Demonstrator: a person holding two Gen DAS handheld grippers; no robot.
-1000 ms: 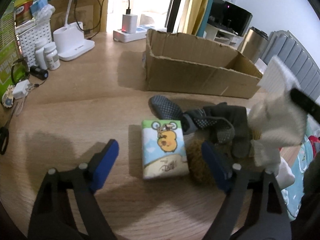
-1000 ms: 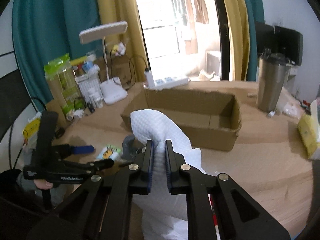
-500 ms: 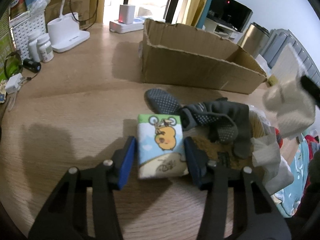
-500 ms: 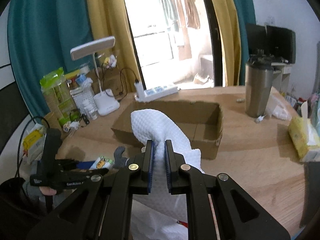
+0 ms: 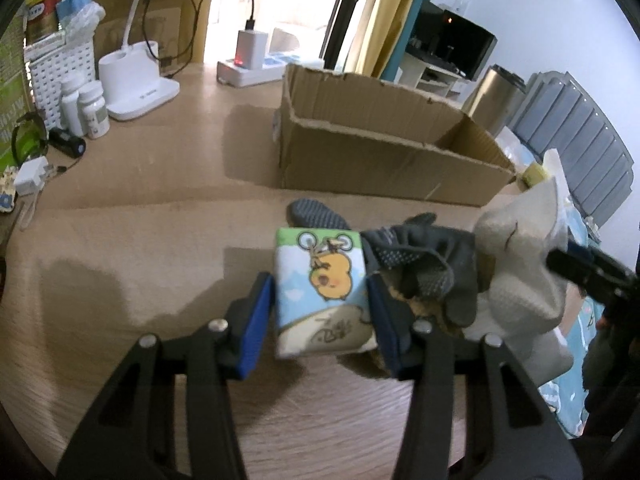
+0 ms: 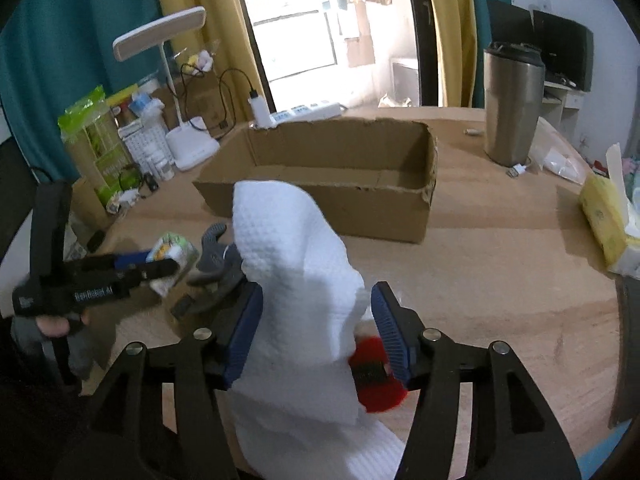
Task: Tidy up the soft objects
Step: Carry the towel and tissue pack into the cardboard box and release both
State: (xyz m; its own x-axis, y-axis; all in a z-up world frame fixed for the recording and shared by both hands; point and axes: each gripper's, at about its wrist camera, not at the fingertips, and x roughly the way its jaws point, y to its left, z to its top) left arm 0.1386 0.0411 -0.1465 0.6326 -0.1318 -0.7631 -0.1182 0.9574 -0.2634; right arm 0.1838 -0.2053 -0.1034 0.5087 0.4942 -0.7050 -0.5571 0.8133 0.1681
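Note:
My left gripper (image 5: 320, 320) is shut on a small tissue pack (image 5: 320, 288) printed with a yellow duck, its blue pads pressed against both sides. Grey dotted gloves (image 5: 424, 264) lie in a heap just right of the pack. My right gripper (image 6: 316, 328) is opening, and a white waffle cloth (image 6: 292, 280) stands loosely between its parted pads without being pinched. A red object (image 6: 376, 376) shows under the cloth by the right pad. An open cardboard box (image 6: 320, 200) sits behind the heap. In the right wrist view the left gripper (image 6: 132, 266) holds the pack (image 6: 172, 248).
A steel tumbler (image 6: 512, 108) and a yellow tissue box (image 6: 604, 212) stand to the right. A white lamp base (image 5: 136, 84), pill bottles (image 5: 92, 110) and a power strip (image 5: 256, 72) line the back left. The table's near edge runs close below the heap.
The left jaws closed onto the tissue pack. The right jaws, earlier pinching the white cloth, have spread apart, and the right gripper has come lower toward the table.

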